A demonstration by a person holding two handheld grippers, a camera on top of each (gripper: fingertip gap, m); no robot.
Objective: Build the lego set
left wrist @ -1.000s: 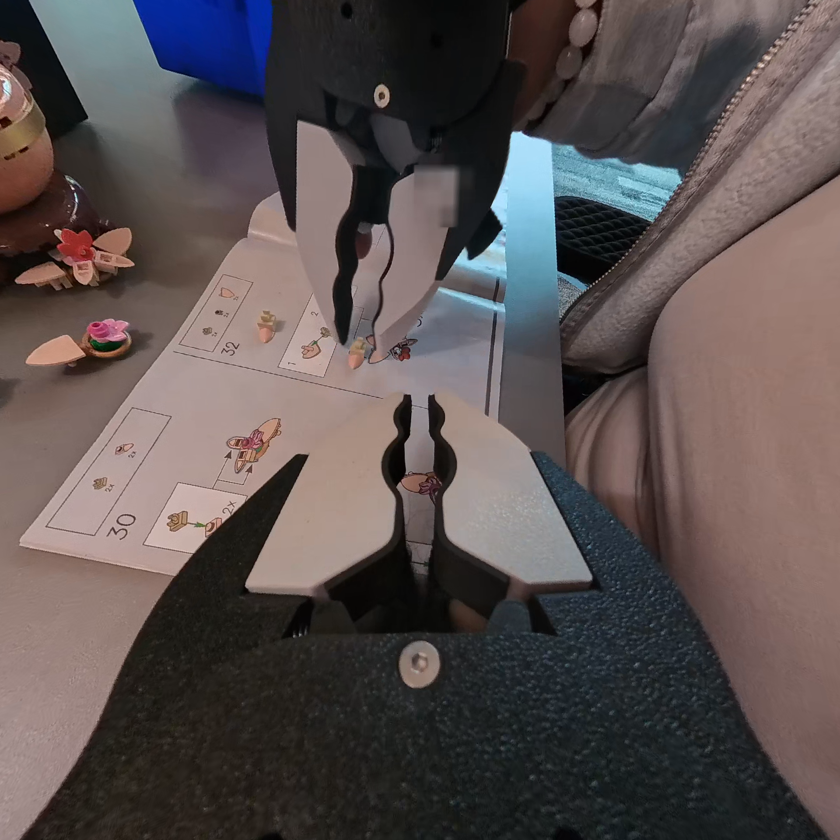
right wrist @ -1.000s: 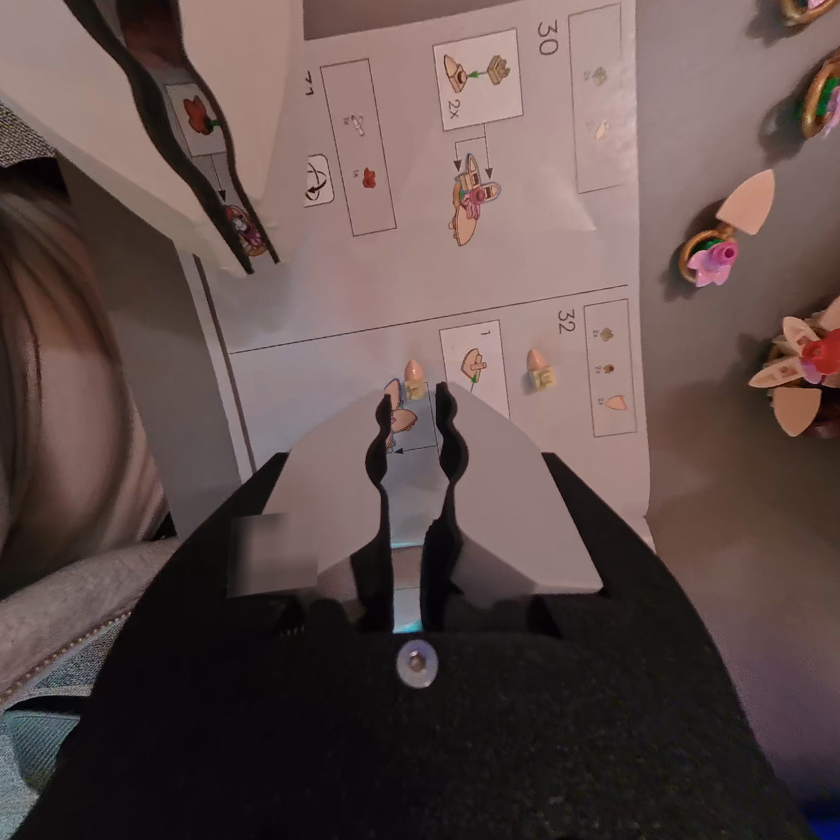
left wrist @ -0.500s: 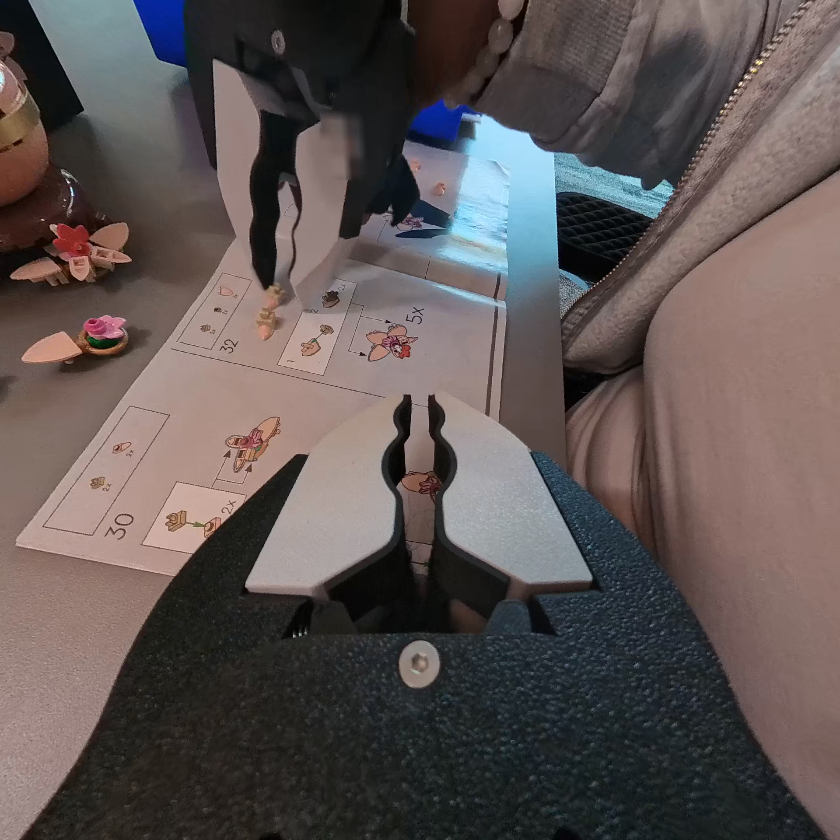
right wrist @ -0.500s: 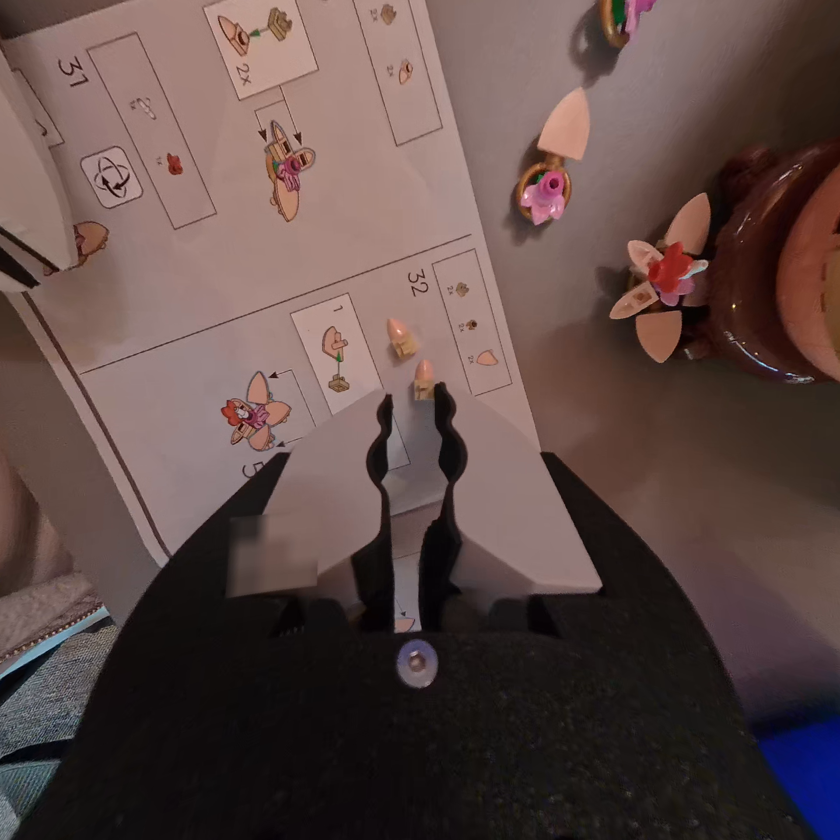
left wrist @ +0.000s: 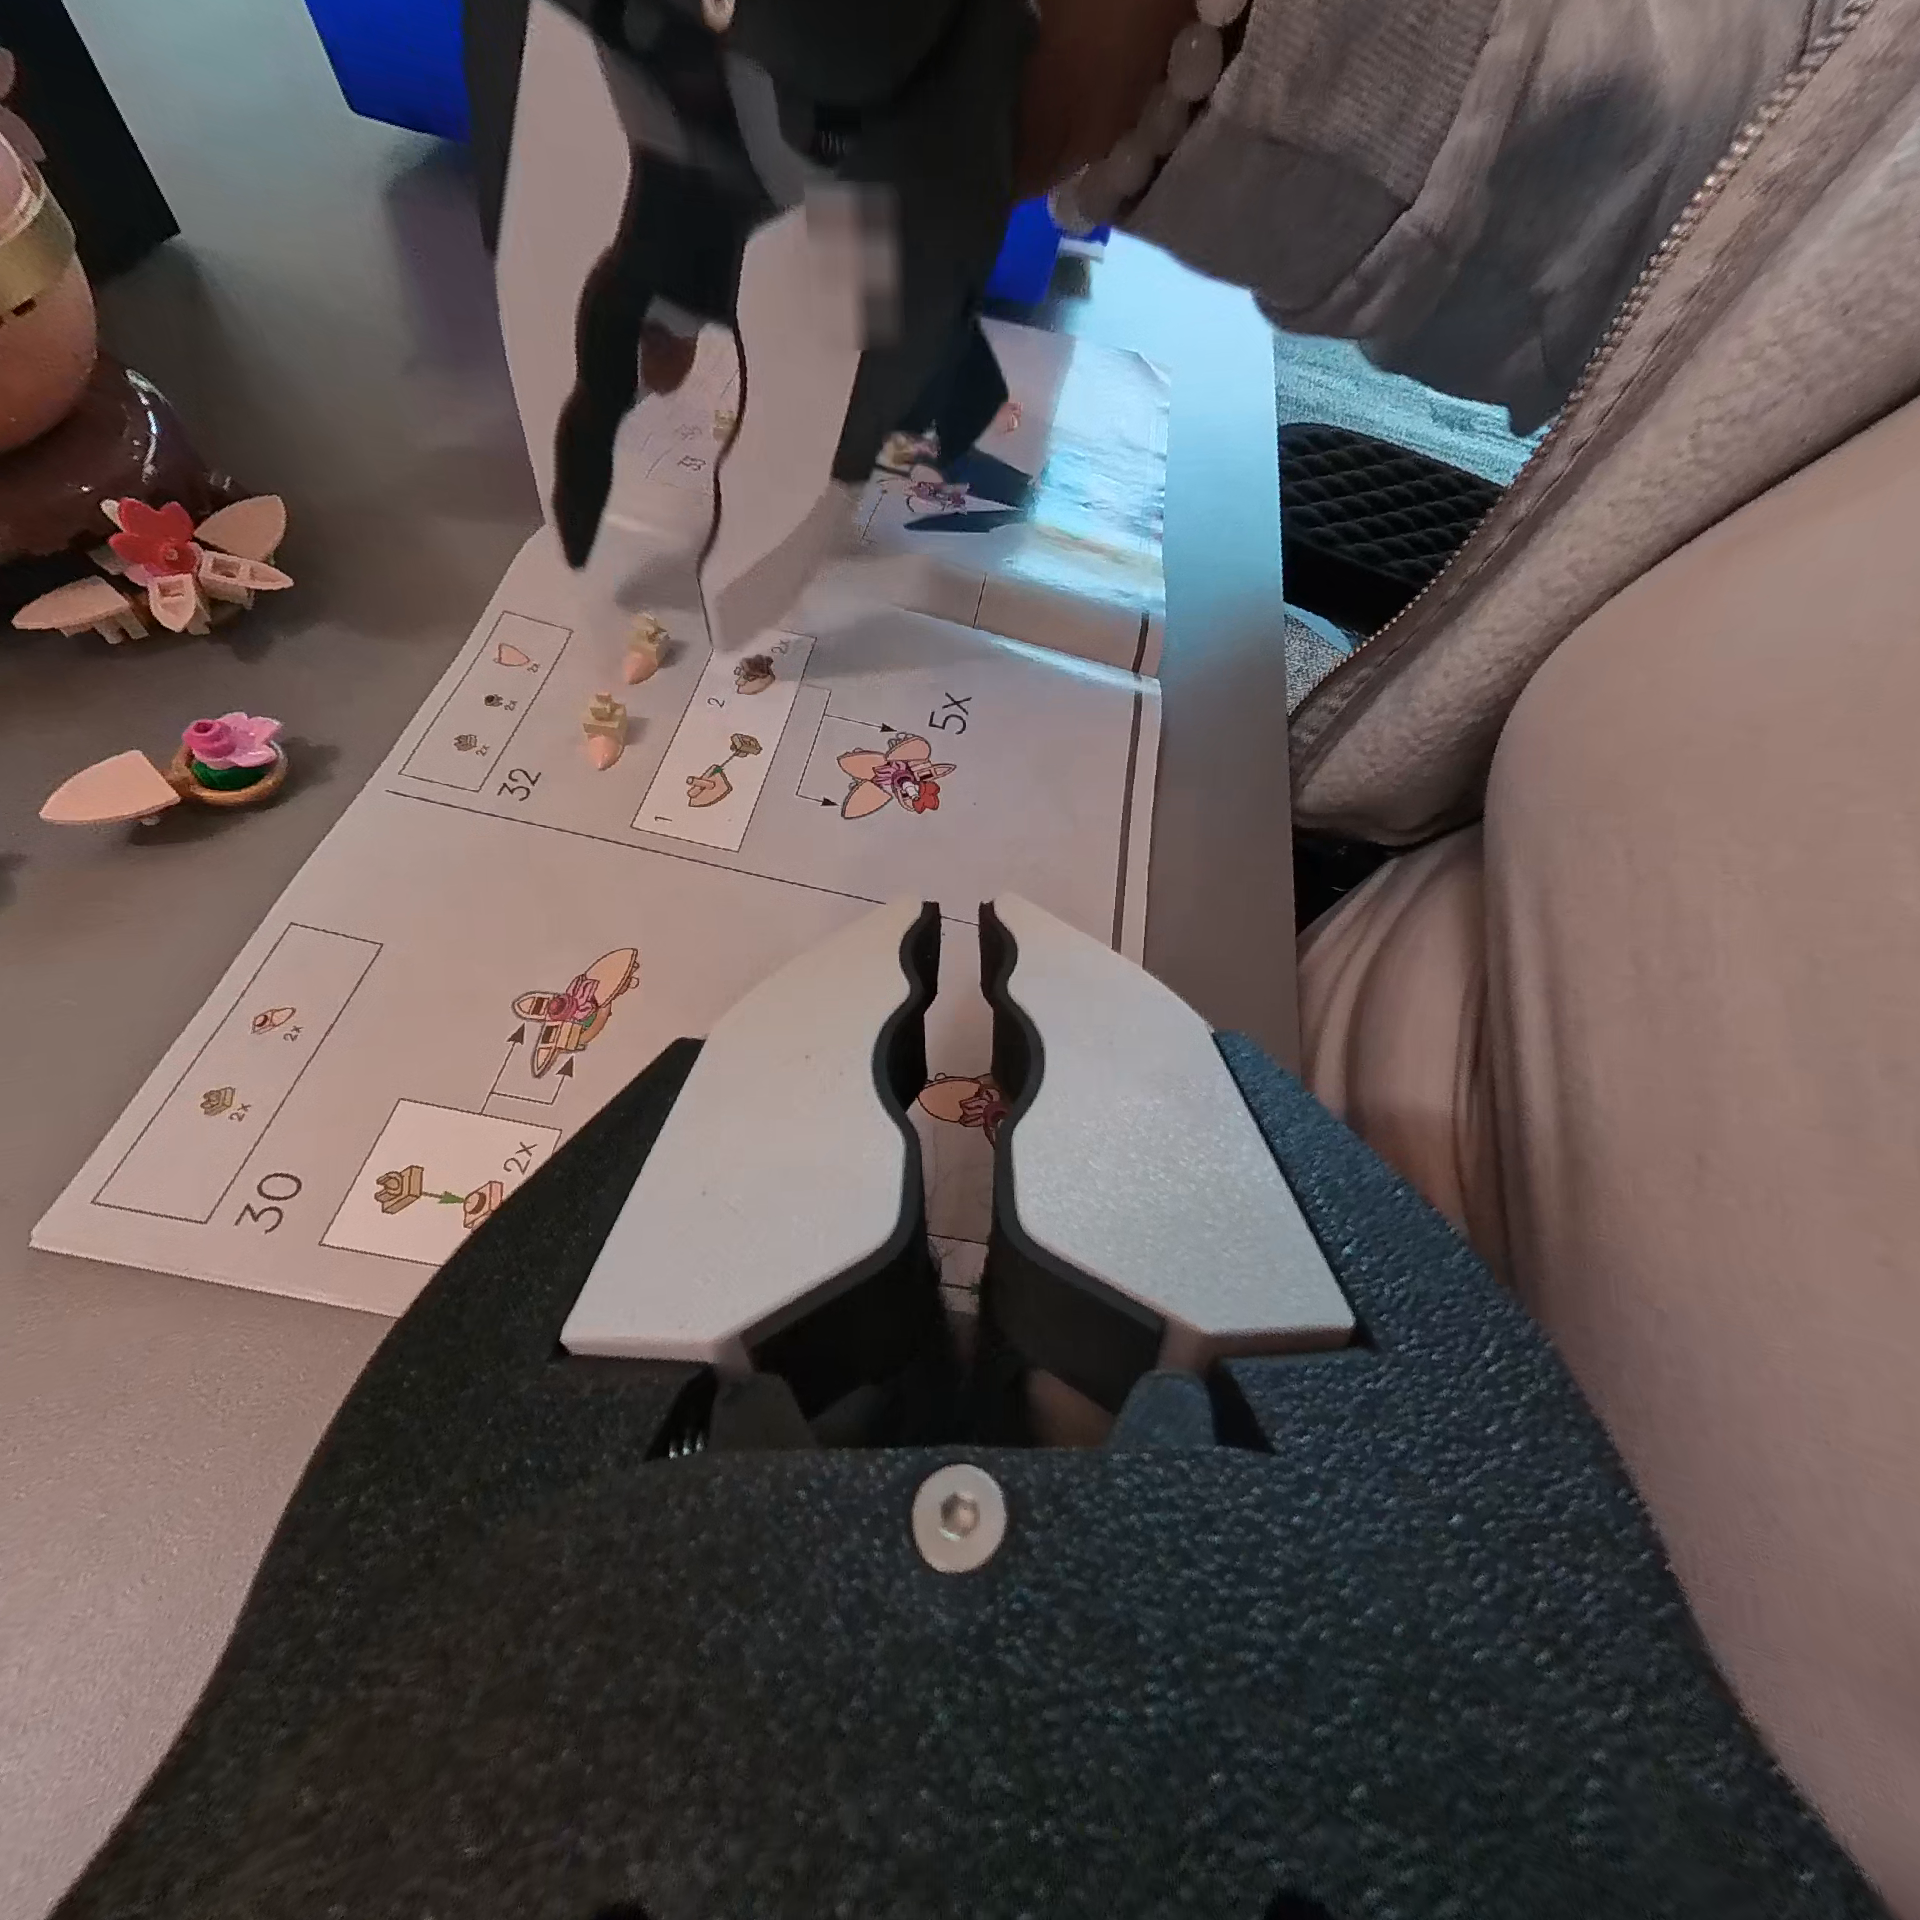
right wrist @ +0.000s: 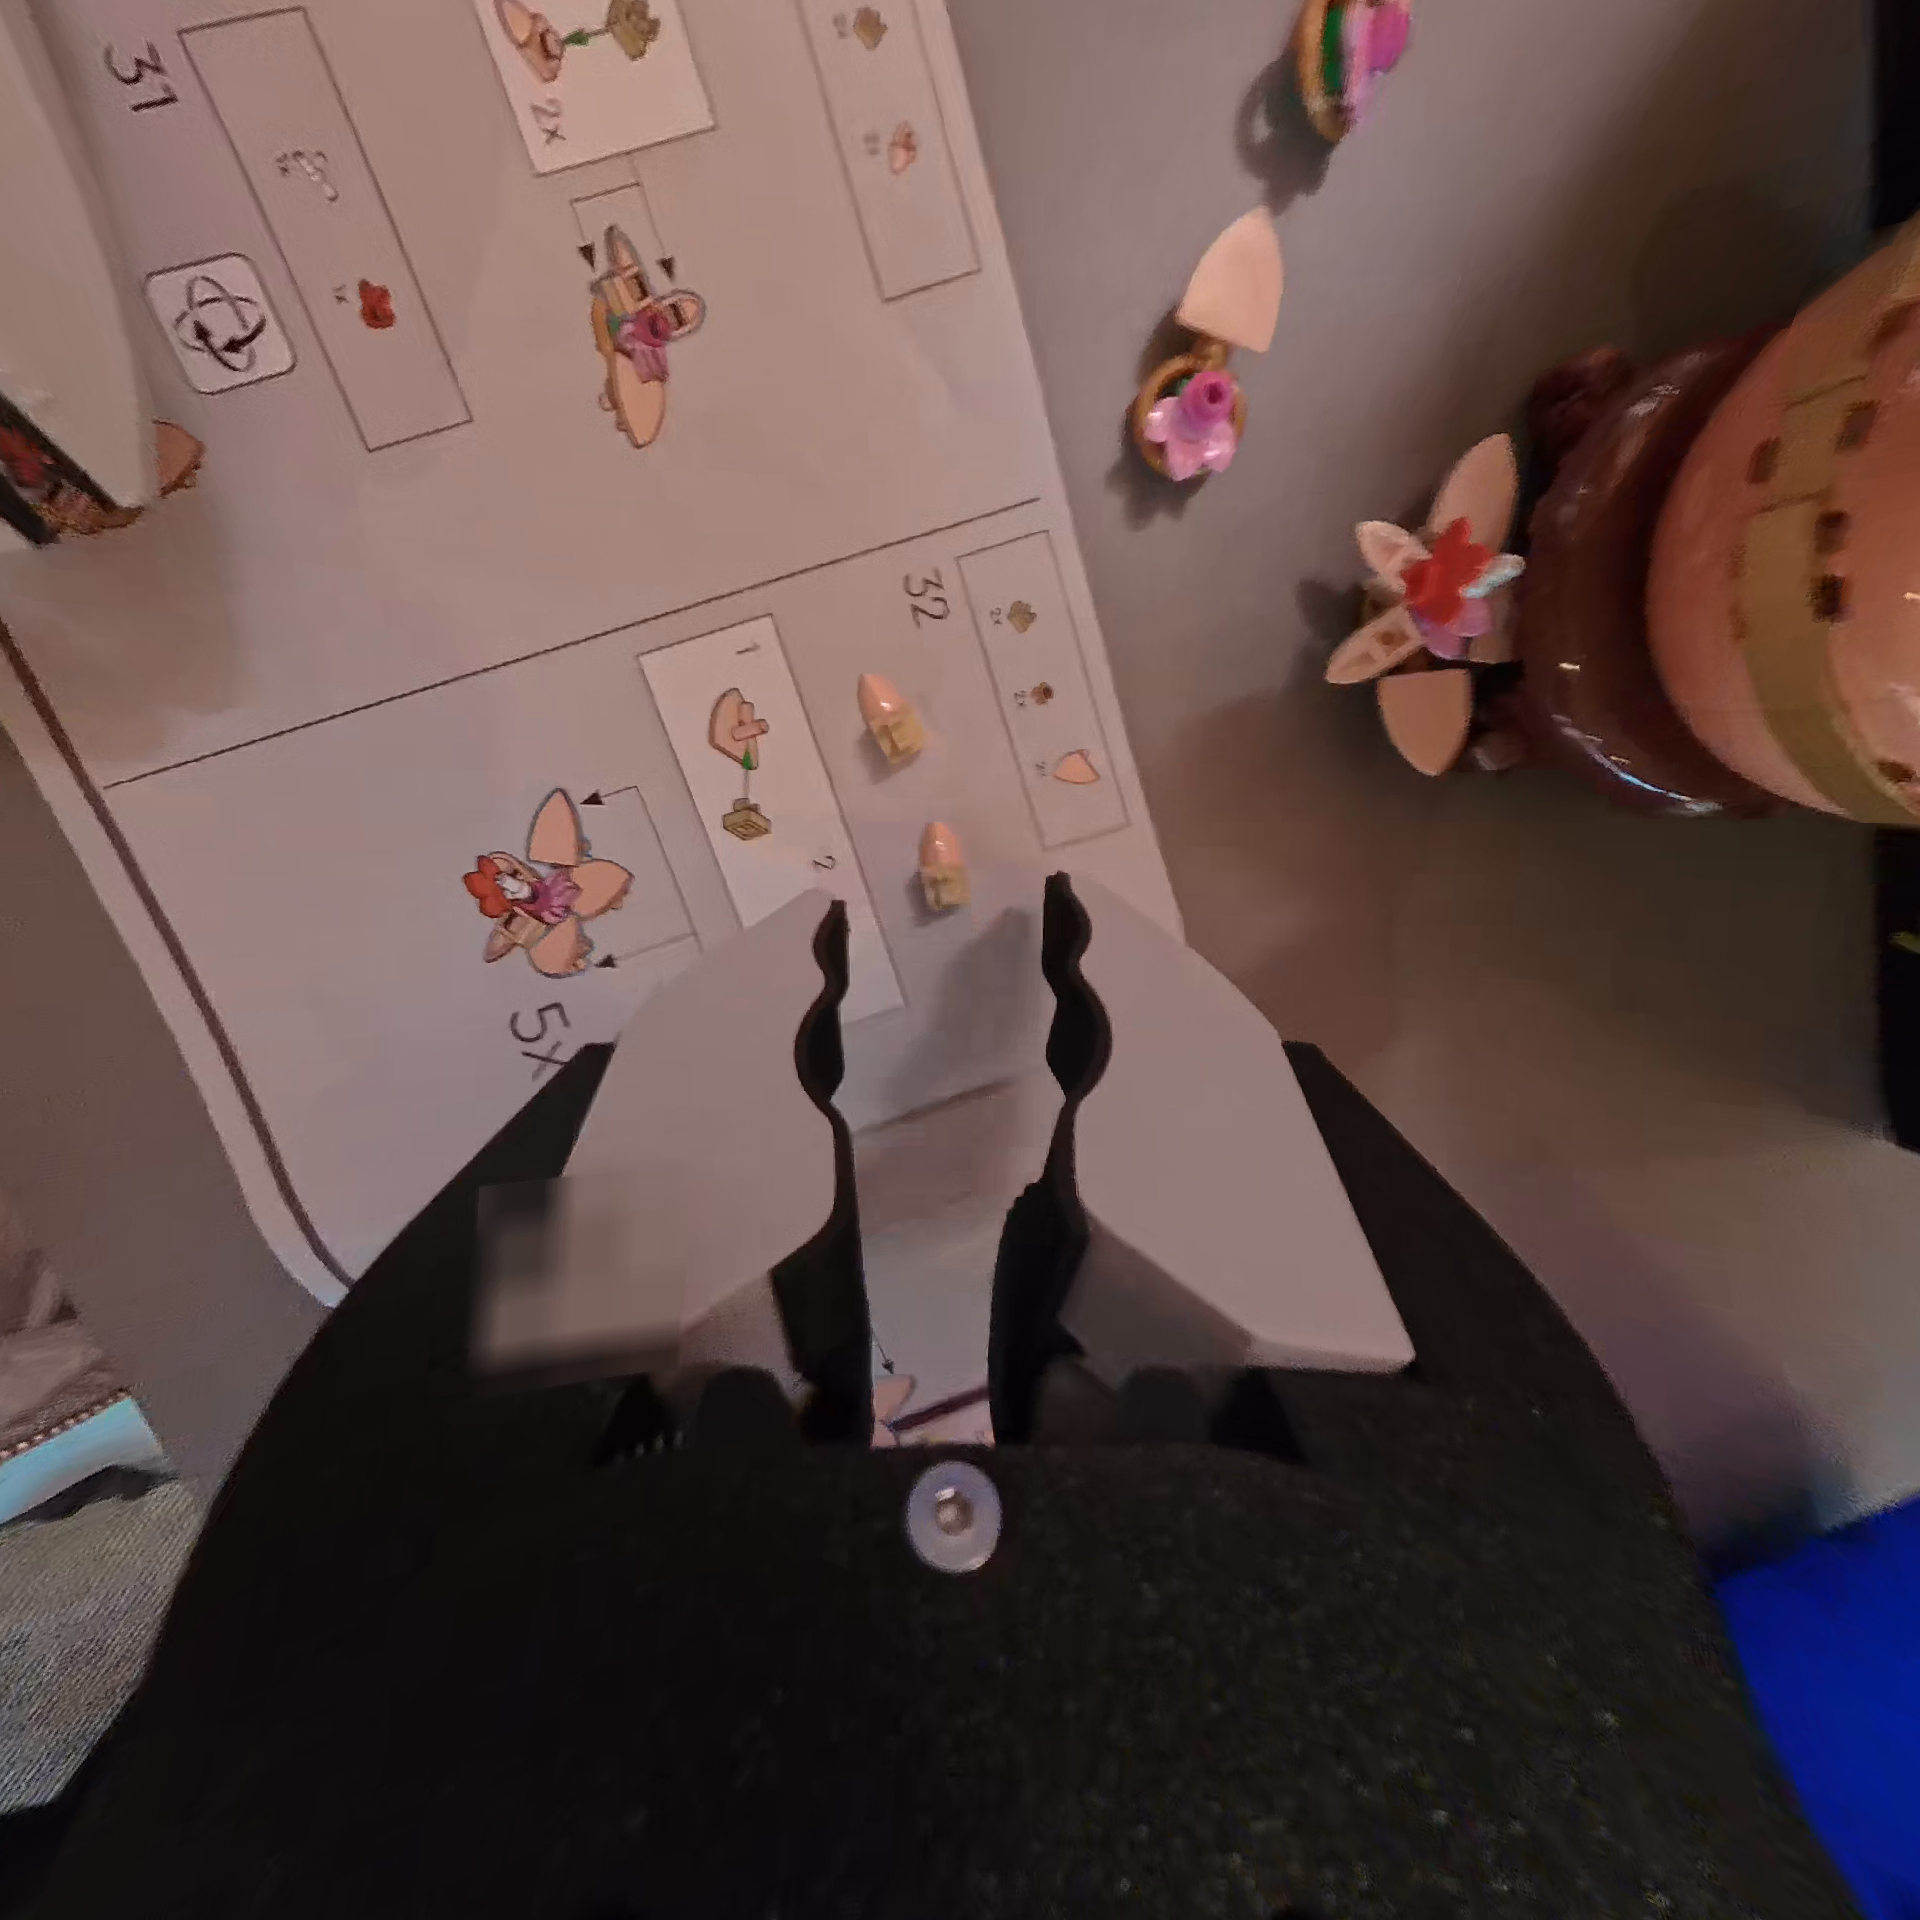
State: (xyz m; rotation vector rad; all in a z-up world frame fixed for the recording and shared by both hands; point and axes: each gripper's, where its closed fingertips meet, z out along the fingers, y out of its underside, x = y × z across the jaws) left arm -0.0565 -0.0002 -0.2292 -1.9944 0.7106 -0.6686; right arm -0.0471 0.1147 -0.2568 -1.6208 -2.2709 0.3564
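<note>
Two small peach petal pieces on tan clips lie side by side on an open instruction booklet [left wrist: 727,914]: one [left wrist: 642,649] just under my right gripper [left wrist: 649,597], the other [left wrist: 605,732] nearer. In the right wrist view my right gripper [right wrist: 945,902] is open, and the near piece [right wrist: 940,868] lies loose on the booklet [right wrist: 416,623] just ahead of its fingertips. The other piece [right wrist: 891,717] lies beyond it. My left gripper [left wrist: 958,920] hovers over the booklet's near right part, its jaws almost together with nothing between them. It also shows at the left edge of the right wrist view [right wrist: 62,468].
On the grey table left of the booklet are a red flower with peach petals [left wrist: 156,566], a pink flower on a gold ring [left wrist: 223,758] and a brown and pink model [left wrist: 42,416]. A blue object [left wrist: 384,62] stands behind. A person's leg [left wrist: 1662,1039] fills the right.
My right gripper carried a petal piece leftward across the booklet, set it beside the other piece, then opened and let it go. My left gripper has stayed still.
</note>
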